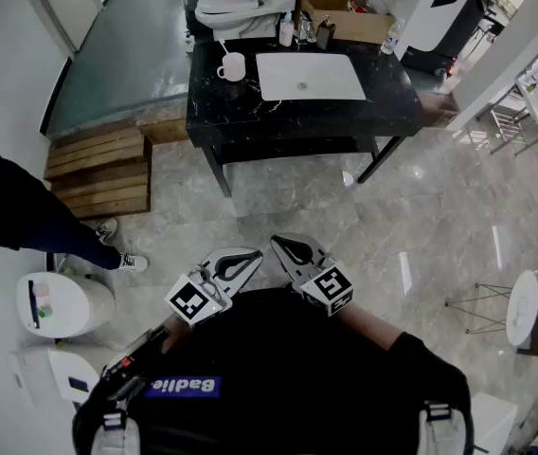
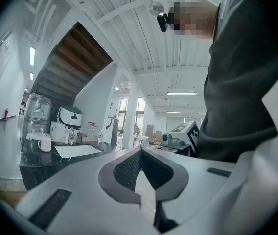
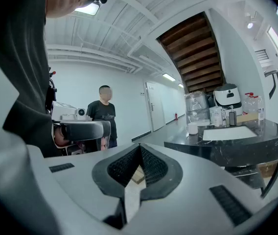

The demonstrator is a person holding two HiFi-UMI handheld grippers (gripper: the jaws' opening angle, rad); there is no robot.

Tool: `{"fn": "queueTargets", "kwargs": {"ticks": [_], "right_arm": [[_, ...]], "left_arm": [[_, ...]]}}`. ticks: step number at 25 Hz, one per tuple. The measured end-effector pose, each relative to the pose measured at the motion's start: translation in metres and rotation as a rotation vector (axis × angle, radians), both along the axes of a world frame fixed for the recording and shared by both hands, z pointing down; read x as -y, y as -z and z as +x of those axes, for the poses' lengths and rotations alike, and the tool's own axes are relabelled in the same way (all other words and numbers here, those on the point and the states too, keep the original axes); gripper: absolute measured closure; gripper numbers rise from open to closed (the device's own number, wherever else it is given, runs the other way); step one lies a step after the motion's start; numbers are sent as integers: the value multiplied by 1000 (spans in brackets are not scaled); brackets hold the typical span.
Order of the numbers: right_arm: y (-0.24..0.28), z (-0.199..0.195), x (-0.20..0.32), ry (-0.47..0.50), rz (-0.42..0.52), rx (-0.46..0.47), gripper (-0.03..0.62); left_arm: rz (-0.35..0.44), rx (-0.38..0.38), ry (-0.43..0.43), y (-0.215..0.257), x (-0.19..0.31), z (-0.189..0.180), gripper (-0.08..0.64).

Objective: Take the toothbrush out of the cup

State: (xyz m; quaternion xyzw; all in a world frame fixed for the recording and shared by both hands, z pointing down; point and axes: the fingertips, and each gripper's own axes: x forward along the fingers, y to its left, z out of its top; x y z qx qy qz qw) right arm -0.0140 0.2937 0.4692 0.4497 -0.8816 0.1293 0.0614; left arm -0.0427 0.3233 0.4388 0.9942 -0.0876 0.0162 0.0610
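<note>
A white cup (image 1: 233, 66) stands on the black counter (image 1: 297, 112), left of the white basin (image 1: 309, 75). A thin white toothbrush (image 1: 222, 47) sticks up out of it. Both grippers are held close to the person's chest, far from the counter. The left gripper (image 1: 248, 258) and the right gripper (image 1: 281, 247) are shut with nothing between the jaws. In the left gripper view the left gripper (image 2: 140, 151) points toward the distant cup (image 2: 44, 144). The right gripper view shows the right gripper (image 3: 140, 149) with the cup (image 3: 193, 128) far off to its right.
Bottles (image 1: 303, 30) and a cardboard box (image 1: 347, 14) sit at the counter's back, with a toilet (image 1: 236, 6) behind. Wooden steps (image 1: 98, 169) lie left of it. A bystander's legs (image 1: 32, 221) and a white round bin (image 1: 59, 303) are at left; a person (image 3: 103, 114) stands in the right gripper view.
</note>
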Motion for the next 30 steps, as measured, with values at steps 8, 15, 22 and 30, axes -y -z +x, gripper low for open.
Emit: {"fn": "queueTargets", "kwargs": {"ticks": [8, 15, 22, 30], "right_arm": [[1, 3, -4, -2, 1, 0, 581], [1, 6, -6, 1, 1, 12, 581], [3, 12, -2, 5, 2, 21, 581], [1, 29, 10, 32, 6, 41, 581]], "left_arm": [[4, -2, 9, 1, -3, 2, 551], [0, -2, 21, 1, -4, 4, 551], [-5, 3, 31, 4, 0, 9, 551], [-5, 17, 62, 3, 12, 27, 551]]}}
